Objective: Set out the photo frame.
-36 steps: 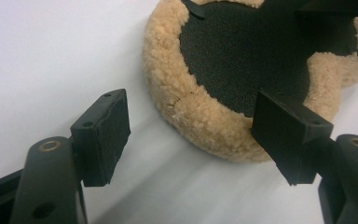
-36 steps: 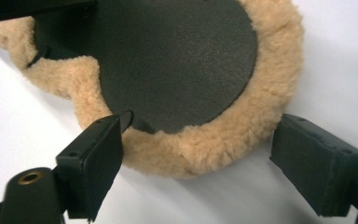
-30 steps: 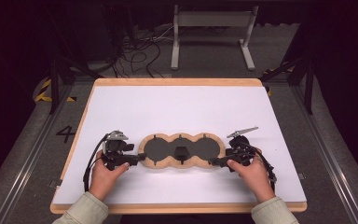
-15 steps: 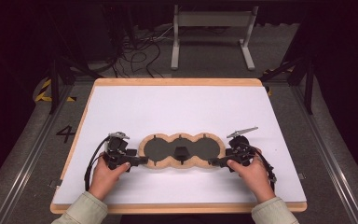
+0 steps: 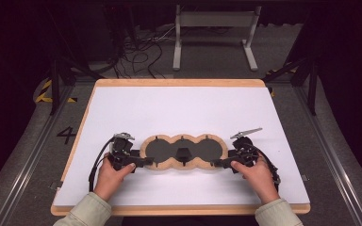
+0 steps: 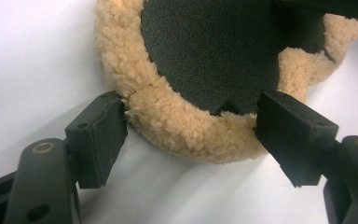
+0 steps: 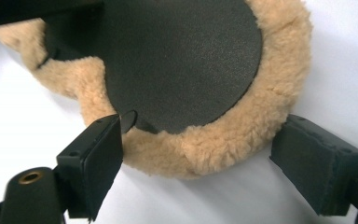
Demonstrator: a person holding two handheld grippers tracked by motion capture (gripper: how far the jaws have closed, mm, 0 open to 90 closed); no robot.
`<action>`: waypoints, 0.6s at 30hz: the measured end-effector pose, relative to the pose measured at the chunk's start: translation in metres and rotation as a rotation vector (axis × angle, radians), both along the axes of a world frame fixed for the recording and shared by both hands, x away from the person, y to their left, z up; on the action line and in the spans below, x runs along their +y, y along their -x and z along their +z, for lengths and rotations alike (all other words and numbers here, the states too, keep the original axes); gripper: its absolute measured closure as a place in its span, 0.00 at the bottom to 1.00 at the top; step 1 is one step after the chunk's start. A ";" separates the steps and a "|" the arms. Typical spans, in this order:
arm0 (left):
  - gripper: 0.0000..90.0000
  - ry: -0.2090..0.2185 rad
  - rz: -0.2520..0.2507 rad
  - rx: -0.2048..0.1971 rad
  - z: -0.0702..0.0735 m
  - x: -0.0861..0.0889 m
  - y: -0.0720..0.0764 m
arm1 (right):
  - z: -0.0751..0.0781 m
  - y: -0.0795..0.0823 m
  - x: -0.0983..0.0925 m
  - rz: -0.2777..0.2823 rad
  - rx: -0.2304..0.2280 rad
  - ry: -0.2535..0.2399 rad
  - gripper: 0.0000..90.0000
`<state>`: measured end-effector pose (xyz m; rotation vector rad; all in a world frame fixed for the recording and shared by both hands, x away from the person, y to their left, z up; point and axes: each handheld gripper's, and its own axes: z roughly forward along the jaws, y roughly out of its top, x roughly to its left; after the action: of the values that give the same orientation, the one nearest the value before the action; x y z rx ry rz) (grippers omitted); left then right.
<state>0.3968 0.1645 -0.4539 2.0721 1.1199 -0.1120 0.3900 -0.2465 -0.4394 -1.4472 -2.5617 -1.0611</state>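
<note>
The counter [image 5: 179, 108], a white board edged in pale wood, takes up the middle of the high view, with dark floor, cables and a grey metal stand [image 5: 214, 28] beyond its far edge.

On the counter's near half, about midway between left and right, lies the fleece-rimmed pad [image 5: 183, 151]: three dark round panels joined in a row, bordered all round by tan fleece, its long side running left to right. A small dark piece sits on the middle panel.

A person's hands come in from the near edge, one at each end of the pad. The left gripper [image 5: 143, 161] lies level at the pad's left end. In the left gripper view [image 6: 191, 126] its jaws are spread on either side of the rounded fleece end; one pad touches the fleece edge and the other sits at the rim beside a notch in the dark panel, without squeezing it.

The right gripper [image 5: 217, 164] lies level at the pad's right end. In the right gripper view [image 7: 196, 154] its jaws stand wide apart around the fleece end; one pad meets the rim and the other is just clear of it.
</note>
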 end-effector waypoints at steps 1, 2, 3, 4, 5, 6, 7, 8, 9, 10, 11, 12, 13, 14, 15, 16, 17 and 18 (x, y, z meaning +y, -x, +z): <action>0.28 0.002 -0.001 -0.003 0.000 0.000 0.000 | 0.000 -0.001 -0.002 -0.004 0.006 -0.008 0.23; 0.28 0.002 -0.002 -0.007 0.000 0.000 0.000 | 0.000 -0.001 -0.003 -0.006 0.008 -0.011 0.23; 0.29 0.002 -0.007 -0.009 0.000 0.001 -0.001 | 0.000 -0.001 -0.003 -0.007 0.011 -0.015 0.24; 0.29 0.001 -0.007 -0.010 0.000 0.001 -0.001 | 0.001 -0.001 -0.003 -0.011 0.010 -0.012 0.26; 0.29 0.002 -0.002 -0.010 0.000 0.000 0.000 | 0.001 -0.001 -0.003 -0.013 0.007 -0.010 0.27; 0.29 0.003 0.005 -0.009 0.000 0.000 0.000 | 0.001 -0.001 -0.004 -0.018 0.004 -0.005 0.29; 0.29 -0.006 0.012 -0.014 0.000 -0.001 0.001 | 0.002 0.000 -0.004 -0.020 0.000 -0.002 0.31; 0.31 -0.014 0.021 -0.018 0.000 -0.002 0.001 | 0.002 0.000 -0.005 -0.024 -0.011 -0.004 0.34; 0.34 -0.027 0.036 -0.028 0.001 -0.002 0.003 | 0.003 0.001 -0.006 -0.029 -0.020 -0.004 0.37; 0.35 -0.033 0.039 -0.035 0.001 -0.003 0.003 | 0.004 0.002 -0.007 -0.036 -0.026 -0.010 0.41; 0.35 -0.037 0.041 -0.035 0.001 -0.003 0.004 | 0.006 0.003 -0.009 -0.044 -0.037 -0.016 0.44; 0.35 -0.046 0.041 -0.048 0.001 -0.003 0.004 | 0.007 0.005 -0.010 -0.052 -0.050 -0.019 0.47; 0.36 -0.047 0.046 -0.048 0.002 -0.004 0.006 | 0.008 0.006 -0.011 -0.054 -0.060 -0.021 0.49; 0.37 -0.054 0.050 -0.062 0.003 -0.004 0.007 | 0.009 0.007 -0.011 -0.055 -0.068 -0.021 0.50; 0.38 -0.065 0.047 -0.072 0.004 -0.004 0.009 | 0.011 0.009 -0.011 -0.057 -0.080 -0.017 0.52; 0.39 -0.070 0.050 -0.086 0.004 -0.005 0.011 | 0.012 0.010 -0.011 -0.055 -0.089 -0.013 0.53; 0.39 -0.070 0.050 -0.086 0.004 -0.005 0.011 | 0.012 0.010 -0.011 -0.055 -0.089 -0.013 0.53; 0.39 -0.086 0.048 -0.102 0.006 -0.005 0.013 | 0.013 0.011 -0.011 -0.057 -0.100 -0.009 0.55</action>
<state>0.3839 0.1591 -0.4480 2.1004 1.1282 0.0656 0.3788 -0.2573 -0.4265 -1.5114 -2.5926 -1.1807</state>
